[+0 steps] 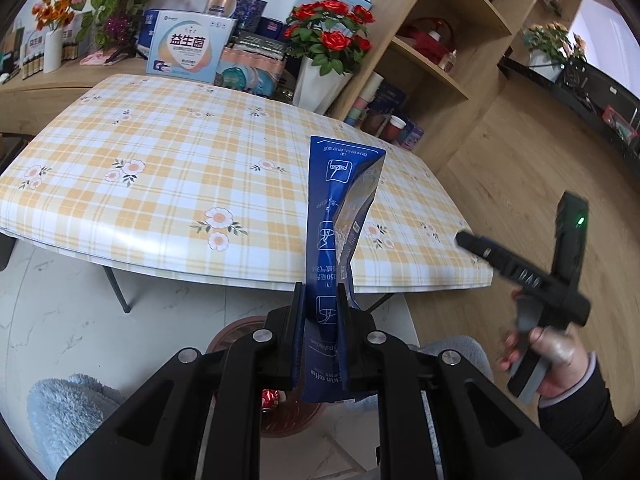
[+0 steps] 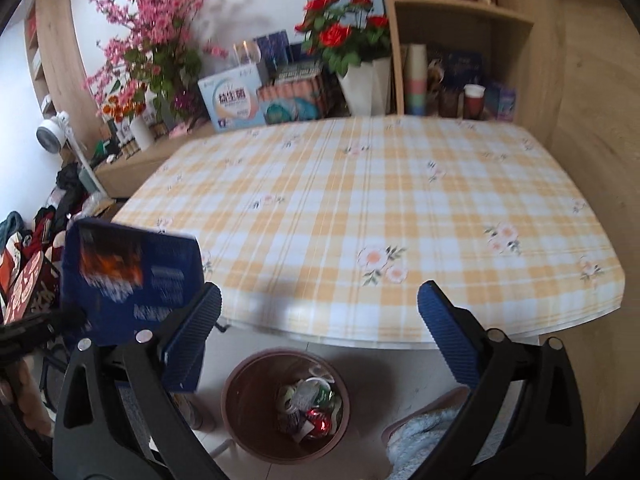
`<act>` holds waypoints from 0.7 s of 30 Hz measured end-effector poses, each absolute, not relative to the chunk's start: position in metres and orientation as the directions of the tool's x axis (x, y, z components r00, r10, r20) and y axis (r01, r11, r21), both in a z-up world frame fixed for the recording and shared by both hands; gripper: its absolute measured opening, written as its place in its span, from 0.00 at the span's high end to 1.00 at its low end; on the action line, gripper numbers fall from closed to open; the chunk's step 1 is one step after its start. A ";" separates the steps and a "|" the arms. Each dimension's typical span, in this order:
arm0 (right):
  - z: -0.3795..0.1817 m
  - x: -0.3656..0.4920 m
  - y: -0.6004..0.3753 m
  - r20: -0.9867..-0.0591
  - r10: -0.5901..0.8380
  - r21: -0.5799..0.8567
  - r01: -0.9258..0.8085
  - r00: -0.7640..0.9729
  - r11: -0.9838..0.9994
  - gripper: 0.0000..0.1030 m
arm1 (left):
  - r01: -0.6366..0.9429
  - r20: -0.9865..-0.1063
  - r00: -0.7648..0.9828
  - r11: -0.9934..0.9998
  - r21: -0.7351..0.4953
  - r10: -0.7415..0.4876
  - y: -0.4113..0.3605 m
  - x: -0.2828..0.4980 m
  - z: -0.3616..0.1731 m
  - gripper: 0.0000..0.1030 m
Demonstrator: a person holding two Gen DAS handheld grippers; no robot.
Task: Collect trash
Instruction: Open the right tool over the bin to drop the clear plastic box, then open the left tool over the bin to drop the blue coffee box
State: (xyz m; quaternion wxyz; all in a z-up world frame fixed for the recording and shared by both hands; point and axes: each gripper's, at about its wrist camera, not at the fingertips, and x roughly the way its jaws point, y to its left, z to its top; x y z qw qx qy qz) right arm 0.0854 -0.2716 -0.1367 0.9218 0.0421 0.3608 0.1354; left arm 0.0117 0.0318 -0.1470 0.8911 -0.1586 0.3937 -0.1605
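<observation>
From the left wrist, the left claw (image 1: 319,292) is clenched on a tall blue foil coffee pouch (image 1: 334,216) held upright before the yellow plaid floral tabletop (image 1: 180,168), while from the right wrist the right claw (image 2: 320,312) gapes released, holding nothing, above a brown round plastic trash bin (image 2: 240,408) on the floor, the pouch at its left.

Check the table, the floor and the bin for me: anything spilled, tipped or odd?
Nothing stands out. The bin stands upright on the floor with the trash inside it, none spilled around it. The tablecloth lies flat. The left gripper is shut on a crumpled blue packet, and the right gripper is open.
</observation>
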 end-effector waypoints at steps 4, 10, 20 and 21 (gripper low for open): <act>-0.134 0.077 -0.279 -0.646 0.267 0.164 -0.212 0.715 0.963 0.06 | 0.154 -0.668 0.626 0.903 -0.400 -0.403 0.022 0.006 -0.153 0.87; -0.146 0.076 -0.289 -0.657 0.266 0.188 -0.189 0.705 0.964 0.06 | 0.148 -0.694 0.595 0.904 -0.401 -0.405 0.012 0.007 -0.167 0.87; -0.153 0.074 -0.293 -0.669 0.260 0.196 -0.172 0.696 0.965 0.06 | 0.079 -0.719 0.582 0.906 -0.416 -0.381 0.015 0.017 -0.190 0.40; -0.154 0.073 -0.293 -0.671 0.259 0.194 -0.172 0.695 0.966 0.06 | 0.074 -0.720 0.593 0.915 -0.397 -0.361 0.016 0.016 -0.189 0.33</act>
